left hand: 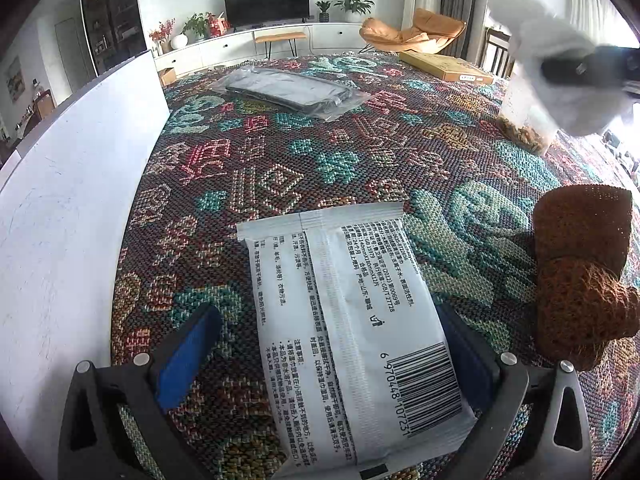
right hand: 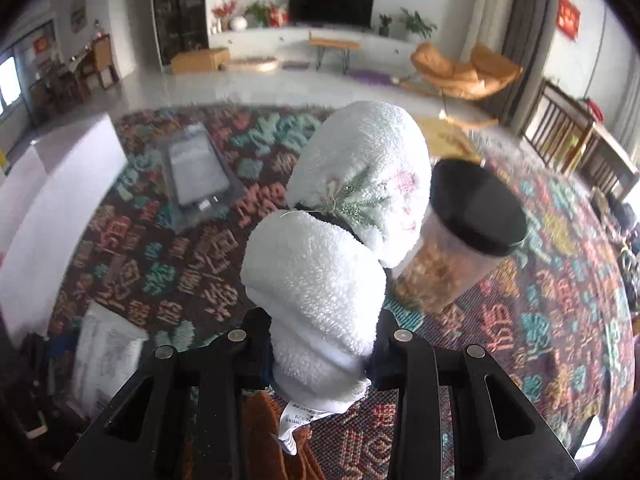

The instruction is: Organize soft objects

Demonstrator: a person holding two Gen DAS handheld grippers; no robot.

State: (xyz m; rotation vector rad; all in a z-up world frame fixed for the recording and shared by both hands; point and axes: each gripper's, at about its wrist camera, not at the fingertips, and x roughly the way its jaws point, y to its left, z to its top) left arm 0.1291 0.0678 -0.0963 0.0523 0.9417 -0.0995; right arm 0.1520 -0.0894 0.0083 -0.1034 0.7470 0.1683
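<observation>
A white wipes packet (left hand: pixel 344 320) with a barcode lies flat on the patterned tablecloth (left hand: pixel 280 168). My left gripper (left hand: pixel 326 312) stands open around it; the blue left pad (left hand: pixel 188 356) is clear of the packet's edge. In the right wrist view my right gripper (right hand: pixel 320 344) is shut on a white fluffy cloth bundle (right hand: pixel 320 272) with embroidered flowers, held above the table. The same bundle (left hand: pixel 552 40) shows blurred at the upper right of the left wrist view. A brown knitted piece (left hand: pixel 580 272) lies right of the packet, and part of it (right hand: pixel 260 440) shows under the right gripper.
A clear jar (right hand: pixel 460 240) with a black lid stands just right of the bundle. A dark item in a plastic bag (left hand: pixel 288 92) lies further back. A white box wall (left hand: pixel 72 200) borders the left side. A flat cardboard box (left hand: pixel 444 66) sits at the far edge.
</observation>
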